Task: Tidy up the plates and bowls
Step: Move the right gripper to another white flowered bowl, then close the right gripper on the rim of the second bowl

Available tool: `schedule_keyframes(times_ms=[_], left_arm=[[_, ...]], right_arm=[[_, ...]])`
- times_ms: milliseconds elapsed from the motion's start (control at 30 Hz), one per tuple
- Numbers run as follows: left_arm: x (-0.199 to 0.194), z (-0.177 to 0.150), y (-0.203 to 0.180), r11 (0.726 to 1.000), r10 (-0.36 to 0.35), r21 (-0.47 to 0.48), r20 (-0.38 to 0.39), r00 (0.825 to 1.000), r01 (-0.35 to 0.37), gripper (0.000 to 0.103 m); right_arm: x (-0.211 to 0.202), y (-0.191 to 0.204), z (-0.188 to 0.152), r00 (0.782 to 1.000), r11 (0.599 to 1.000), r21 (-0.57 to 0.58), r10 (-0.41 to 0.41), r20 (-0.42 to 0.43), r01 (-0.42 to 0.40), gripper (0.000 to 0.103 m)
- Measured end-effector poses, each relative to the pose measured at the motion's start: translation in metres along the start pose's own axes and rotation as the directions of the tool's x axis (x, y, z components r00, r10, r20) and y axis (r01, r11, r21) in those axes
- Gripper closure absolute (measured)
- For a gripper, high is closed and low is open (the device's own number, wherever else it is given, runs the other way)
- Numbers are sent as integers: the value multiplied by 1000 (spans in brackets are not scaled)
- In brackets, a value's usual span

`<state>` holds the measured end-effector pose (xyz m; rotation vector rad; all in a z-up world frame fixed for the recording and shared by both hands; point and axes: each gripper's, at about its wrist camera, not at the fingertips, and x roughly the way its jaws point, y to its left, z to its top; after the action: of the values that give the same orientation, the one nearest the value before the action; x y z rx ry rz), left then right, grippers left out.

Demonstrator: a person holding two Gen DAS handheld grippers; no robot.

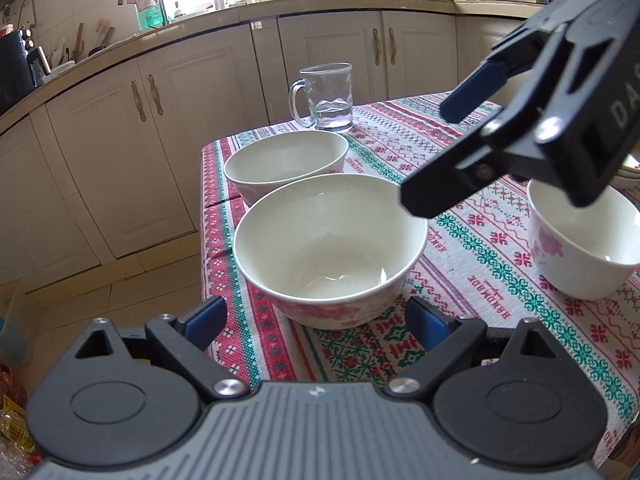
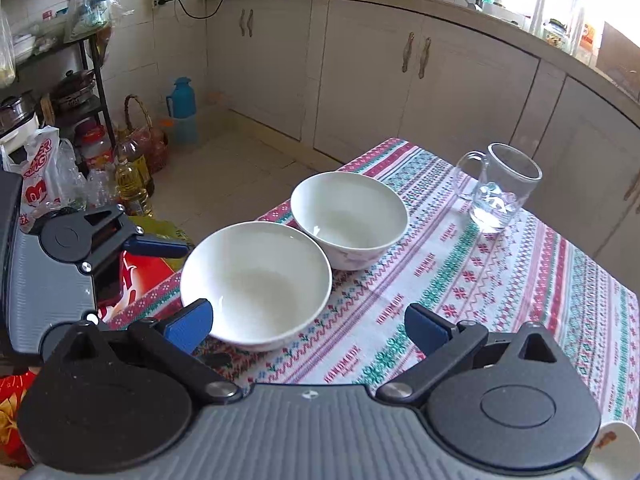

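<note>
Two white bowls with pink flowers stand side by side near the table's left edge. The near bowl (image 1: 332, 248) (image 2: 256, 280) sits just ahead of my left gripper (image 1: 316, 320), which is open with its blue pads on either side of the bowl's base and apart from it. The far bowl (image 1: 286, 164) (image 2: 348, 220) is right behind it. My right gripper (image 2: 308, 326) (image 1: 434, 156) hovers open above the table, its left pad close to the near bowl's rim and holding nothing. A smaller flowered bowl (image 1: 580, 248) stands to the right.
A glass mug (image 1: 326, 96) (image 2: 496, 188) stands at the far corner of the patterned tablecloth (image 1: 480, 280). Kitchen cabinets (image 1: 160, 140) run behind the table. On the floor to the left are oil bottles (image 2: 132, 184), bags and a blue thermos (image 2: 182, 100).
</note>
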<state>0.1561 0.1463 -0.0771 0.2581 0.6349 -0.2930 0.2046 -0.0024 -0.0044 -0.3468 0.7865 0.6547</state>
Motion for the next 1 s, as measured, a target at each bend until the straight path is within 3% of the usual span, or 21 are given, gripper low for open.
schedule_keyframes(times_ms=[433,800,1000], left_arm=[[10,3,3,999,-45,17,20,999,44,8],[13,5,2,997,-65,45,43,997,63,11],[12,7,2,996,-69,56,53,996,66,11]], right_arm=[[45,-2,17,994,995,36,99,-56,-97,1],[64,-8,18,985,988,61,146,-93,-141,21],[66,-8,19,981,984,68,169,-96,-163,26]])
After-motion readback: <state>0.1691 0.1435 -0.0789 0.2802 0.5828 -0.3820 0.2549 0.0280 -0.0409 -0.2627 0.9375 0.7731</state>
